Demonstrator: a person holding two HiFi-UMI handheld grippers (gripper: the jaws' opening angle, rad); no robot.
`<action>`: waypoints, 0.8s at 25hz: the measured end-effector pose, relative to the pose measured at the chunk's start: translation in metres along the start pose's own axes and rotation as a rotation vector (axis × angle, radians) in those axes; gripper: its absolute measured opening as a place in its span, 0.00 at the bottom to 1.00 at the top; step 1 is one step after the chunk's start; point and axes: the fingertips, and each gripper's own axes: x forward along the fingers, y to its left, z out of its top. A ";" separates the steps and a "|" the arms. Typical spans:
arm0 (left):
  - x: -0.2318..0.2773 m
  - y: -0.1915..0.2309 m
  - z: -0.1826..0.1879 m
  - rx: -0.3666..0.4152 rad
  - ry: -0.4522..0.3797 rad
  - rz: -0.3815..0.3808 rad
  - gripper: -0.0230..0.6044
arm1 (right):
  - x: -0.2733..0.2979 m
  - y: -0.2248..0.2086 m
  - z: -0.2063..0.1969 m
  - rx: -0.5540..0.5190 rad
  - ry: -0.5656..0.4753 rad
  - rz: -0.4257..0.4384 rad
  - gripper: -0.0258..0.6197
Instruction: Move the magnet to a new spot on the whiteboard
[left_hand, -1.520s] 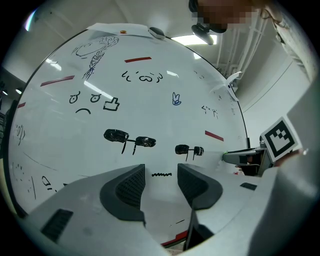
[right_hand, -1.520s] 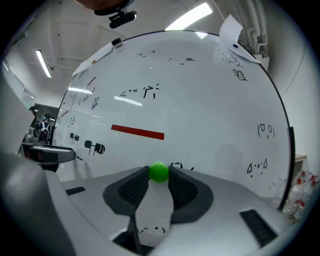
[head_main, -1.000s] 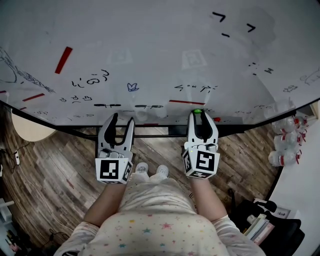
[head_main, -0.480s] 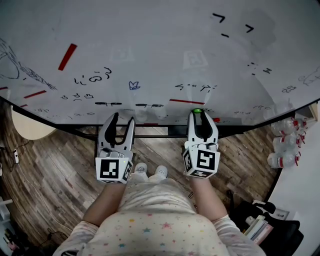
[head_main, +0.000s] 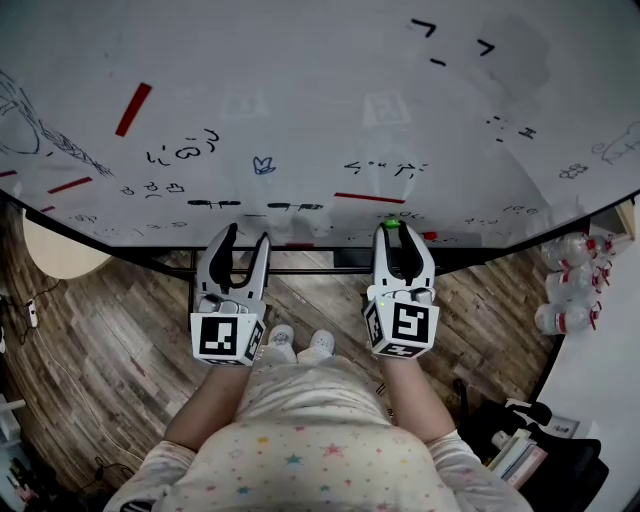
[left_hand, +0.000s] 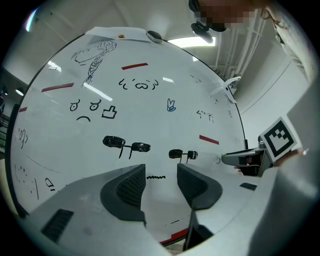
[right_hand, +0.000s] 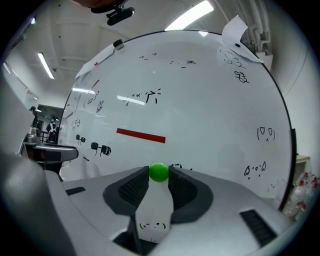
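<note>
Small round green magnet (right_hand: 159, 171) (glossy) between right gripper (right_hand: 159, 186) jaws

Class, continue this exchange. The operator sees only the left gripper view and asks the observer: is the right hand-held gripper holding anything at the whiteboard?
Observer: Yes; the right gripper view shows the right hand-held gripper shut on a small round green magnet.
Operator: Where on the board?
Observer: The head view puts it at the white whiteboard's bottom edge, below a red bar.
Operator: Anything off to the right?
Observer: Clear plastic bottles are grouped at the head view's right edge.
</note>
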 end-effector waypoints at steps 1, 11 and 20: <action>0.000 -0.001 0.000 0.000 -0.002 0.000 0.32 | -0.001 0.000 0.000 0.001 -0.001 0.000 0.23; -0.003 -0.009 0.005 0.002 -0.006 -0.007 0.31 | -0.010 -0.004 0.003 0.009 -0.009 0.000 0.23; -0.003 -0.025 0.012 0.003 -0.012 -0.038 0.19 | -0.018 -0.011 0.006 0.029 -0.018 0.004 0.23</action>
